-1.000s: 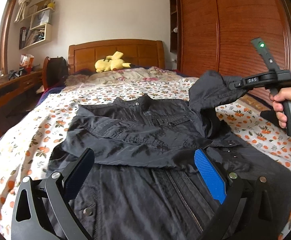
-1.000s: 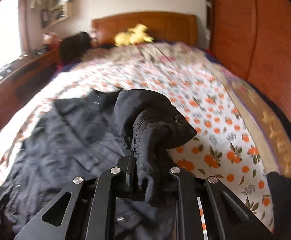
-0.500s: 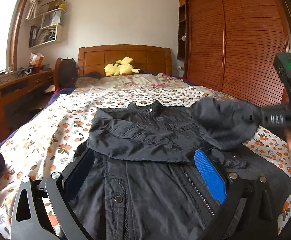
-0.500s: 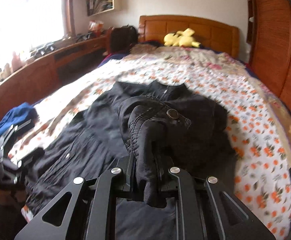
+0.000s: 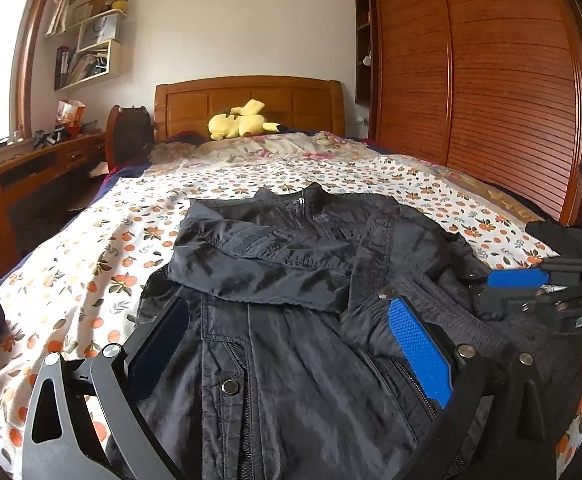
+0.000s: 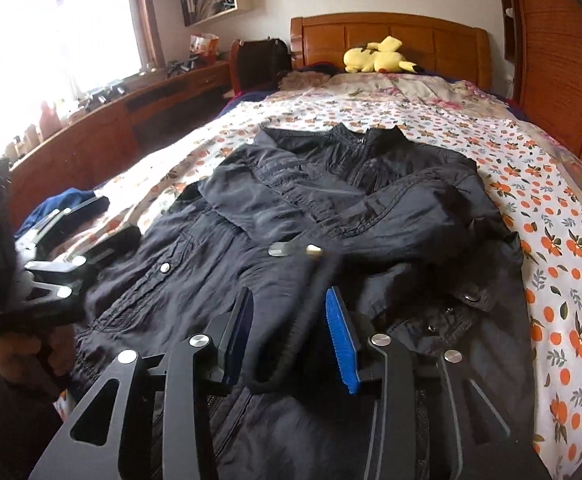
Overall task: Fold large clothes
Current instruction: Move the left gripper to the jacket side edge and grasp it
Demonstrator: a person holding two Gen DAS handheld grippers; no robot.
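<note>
A black jacket (image 5: 299, 364) lies front up on the flowered bed sheet (image 5: 103, 248), collar toward the headboard. One sleeve (image 5: 251, 264) is folded across the chest. The other sleeve (image 6: 403, 216) lies over it, and its cuff (image 6: 295, 328) hangs blurred between my right gripper's (image 6: 291, 320) jaws, which are opening with the pads off the cloth. My left gripper (image 5: 291, 320) is open low over the jacket's lower front, nothing between its fingers. Each gripper shows in the other view: the right gripper (image 5: 531, 284) at the right, the left gripper (image 6: 83, 232) at the left.
A yellow plush toy (image 5: 243, 122) lies by the wooden headboard (image 5: 251, 96). A slatted wooden wardrobe (image 5: 491, 80) runs along the right of the bed, a desk (image 6: 139, 104) under the window on the left. A blue garment (image 6: 59, 204) lies at the bed's left edge.
My right gripper carried the sleeve in over the jacket's front and down, then its jaws parted and the cuff came loose. The left gripper stayed open, shifting only slightly.
</note>
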